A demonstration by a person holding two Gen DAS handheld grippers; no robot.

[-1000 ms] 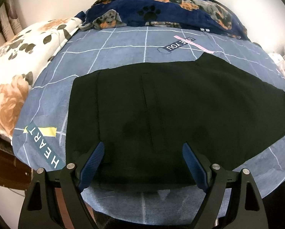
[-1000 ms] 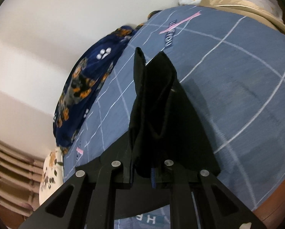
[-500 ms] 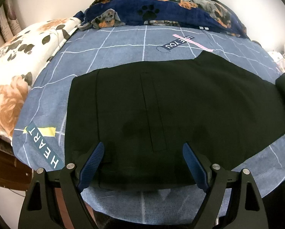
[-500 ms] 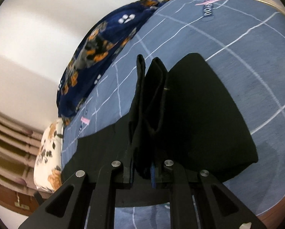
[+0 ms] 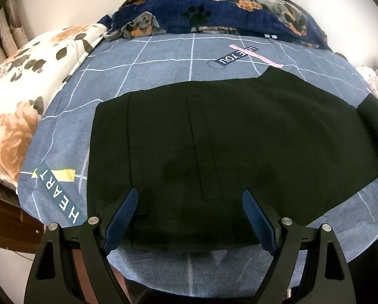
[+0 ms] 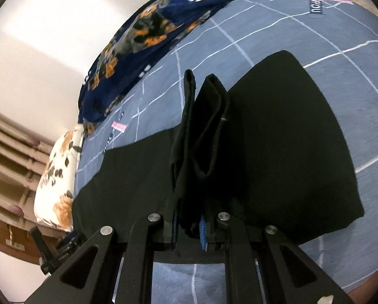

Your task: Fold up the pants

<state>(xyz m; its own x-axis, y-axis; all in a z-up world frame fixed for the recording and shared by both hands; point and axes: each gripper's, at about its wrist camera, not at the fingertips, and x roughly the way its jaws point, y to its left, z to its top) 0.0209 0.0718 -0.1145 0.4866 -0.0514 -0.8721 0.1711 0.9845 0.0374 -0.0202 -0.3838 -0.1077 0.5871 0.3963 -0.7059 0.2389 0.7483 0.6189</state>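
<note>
Two grippers in view, one per wrist camera. Left gripper (image 5: pixel 190 217): hovering at near edge of black pants (image 5: pixel 226 147), jaws spread wide, blue pads (image 5: pixel 121 219) standing either side of near hem, gripping nothing. Pants lying flat on blue grid sheet (image 5: pixel 163 71), waistband end at left, cloth running off to right. Right gripper (image 6: pixel 191 228): jaws closed down to a narrow gap, pinching a bunched fold of pants (image 6: pixel 277 152); pinched cloth (image 6: pixel 201 131) standing up between fingers, rest spreading flat on sheet (image 6: pixel 315 25) at both sides. Dog-print blanket (image 5: pixel 214 7) lying along far edge of sheet; floral pillow (image 5: pixel 19 106) resting at left. Left-camera view catching a black object at right rim, over pants; identity unclear.
</note>
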